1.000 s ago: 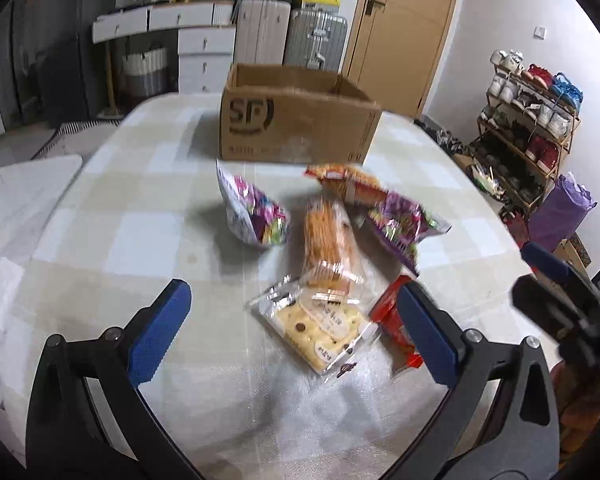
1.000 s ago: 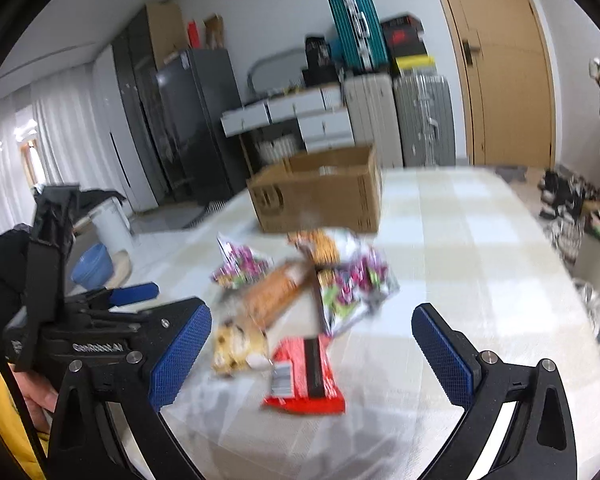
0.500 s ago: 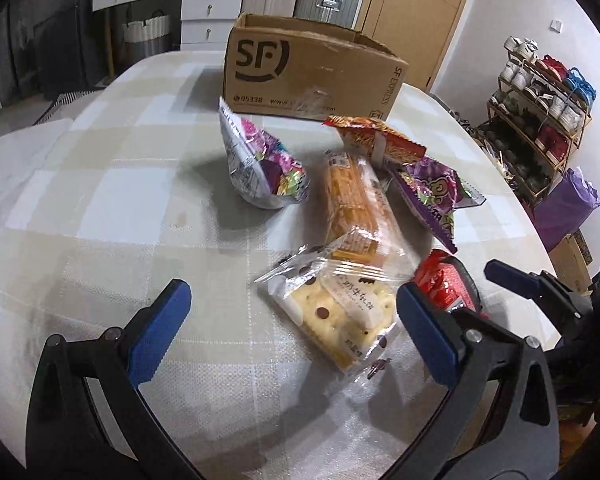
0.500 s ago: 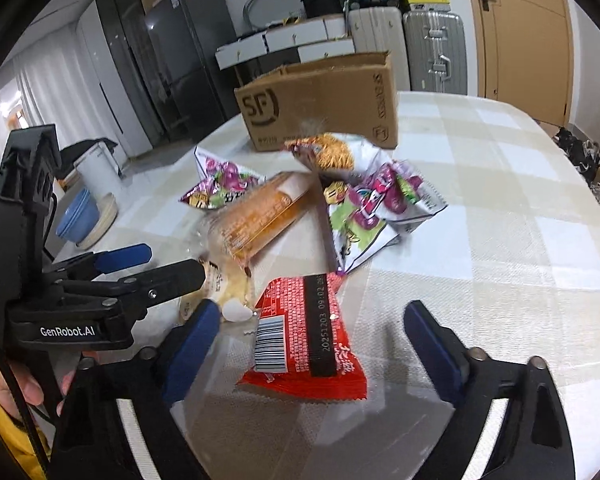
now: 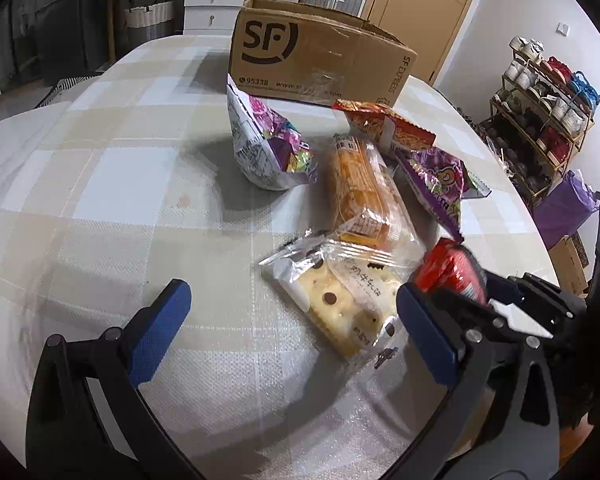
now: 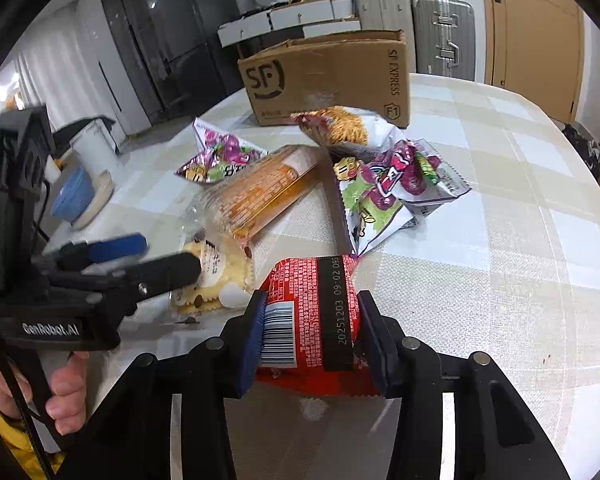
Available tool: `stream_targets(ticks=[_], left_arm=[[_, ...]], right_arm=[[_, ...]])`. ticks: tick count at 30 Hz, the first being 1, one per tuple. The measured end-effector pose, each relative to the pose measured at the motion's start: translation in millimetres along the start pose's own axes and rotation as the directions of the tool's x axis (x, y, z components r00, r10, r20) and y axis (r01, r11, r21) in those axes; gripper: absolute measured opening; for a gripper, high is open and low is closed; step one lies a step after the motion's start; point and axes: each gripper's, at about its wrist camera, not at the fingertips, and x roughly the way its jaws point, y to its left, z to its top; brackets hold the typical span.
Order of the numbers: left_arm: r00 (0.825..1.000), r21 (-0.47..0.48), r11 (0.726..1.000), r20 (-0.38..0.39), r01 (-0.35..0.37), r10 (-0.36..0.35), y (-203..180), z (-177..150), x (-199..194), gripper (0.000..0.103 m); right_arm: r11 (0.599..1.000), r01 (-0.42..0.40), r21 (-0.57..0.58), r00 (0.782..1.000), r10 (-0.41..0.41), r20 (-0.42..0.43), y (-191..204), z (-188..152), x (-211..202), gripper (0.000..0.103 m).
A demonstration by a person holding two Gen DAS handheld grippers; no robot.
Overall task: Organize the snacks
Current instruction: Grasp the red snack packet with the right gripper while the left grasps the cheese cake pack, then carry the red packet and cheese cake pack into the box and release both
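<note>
Several snack packs lie on the checked tablecloth (image 5: 112, 200) in front of an open cardboard box (image 5: 320, 60) (image 6: 328, 76). My right gripper (image 6: 312, 308) is closing its jaws on the red packet (image 6: 300, 280) (image 5: 448, 272), and both blue pads touch its sides. My left gripper (image 5: 292, 326) stands open low over the cloth. A clear-wrapped yellow biscuit pack (image 5: 340, 292) lies between its fingers, close to the right one. Behind that are a long orange cracker pack (image 5: 360, 192), two purple candy bags (image 5: 268, 148) (image 5: 436, 184) and an orange-red snack bag (image 5: 384, 124).
The table's rounded edge curves along the right, with a shoe rack (image 5: 540, 100) and a purple bag (image 5: 568, 208) on the floor beyond. Suitcases (image 6: 440, 28) and white drawers stand behind the box. A blue bowl (image 6: 74, 196) sits off the table's left side.
Both grippers have come down toward the snacks. The right jaws have narrowed from wide open onto the sides of the red packet. The left jaws stayed wide.
</note>
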Motion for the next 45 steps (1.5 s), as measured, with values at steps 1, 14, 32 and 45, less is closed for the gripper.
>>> stream_targets(ticks=[1,14,32,45], left_arm=[[1.0,0.0,1.0,-0.002,0.002,-0.002,0.2,0.0,-0.9,0.103],[0.996,-0.026,1.0,-0.085,0.0,-0.002,-11.9,5.2,8.5,0.102],[0.974,0.09,0.979,-0.116,-0.184,0.193,-57.8,12.4,31.7,0.077],[0.982,0.143,0.977,-0.084,-0.157,0.17,-48.9,-3.8,8.5,0.059]], right_arm=[[1.0,-0.011,0.018,1.0,0.011,0.022,-3.7,-0.2,-4.1,0.045],[0.989,-0.119,0.091,0.979,0.102,0.176,-21.6,-6.8,-32.4,0.045],[0.969,-0.213,0.125,0.945,0.172,0.278,-38.7,-10.3,-48.8,0.045],[0.969,-0.207,0.131,0.944,0.163,0.287,-37.8,-12.3,-53.4,0.045]])
